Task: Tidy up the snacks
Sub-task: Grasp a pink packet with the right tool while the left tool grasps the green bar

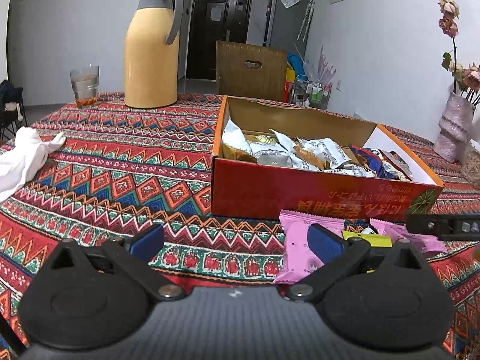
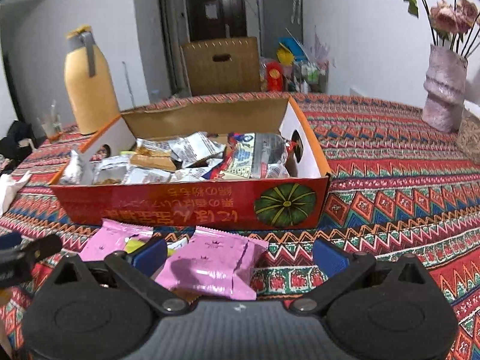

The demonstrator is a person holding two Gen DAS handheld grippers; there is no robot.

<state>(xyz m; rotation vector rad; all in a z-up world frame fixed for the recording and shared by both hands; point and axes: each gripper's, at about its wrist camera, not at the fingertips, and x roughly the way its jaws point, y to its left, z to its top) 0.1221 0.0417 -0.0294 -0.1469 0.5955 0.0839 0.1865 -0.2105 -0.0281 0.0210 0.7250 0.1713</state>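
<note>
My box (image 2: 192, 201) already holds most snacks; two pink packets (image 2: 210, 267) and a yellow one (image 1: 367, 238) lie outside. Both my left gripper (image 1: 237, 240) and right gripper (image 2: 240, 255) gape wide, holding nothing.

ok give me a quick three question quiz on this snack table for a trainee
1. True or false: both tools, left tool and right tool, are open and hold nothing.
2. Where do the pink packets lie: A) inside the red box, B) on the tablecloth in front of the red box, C) beside the vase?
3. Fill in: the yellow jug stands on the ____ of the red box, seen from the left wrist view.

Key: 1 true. 2 B. 3 left, with the glass further left.
</note>
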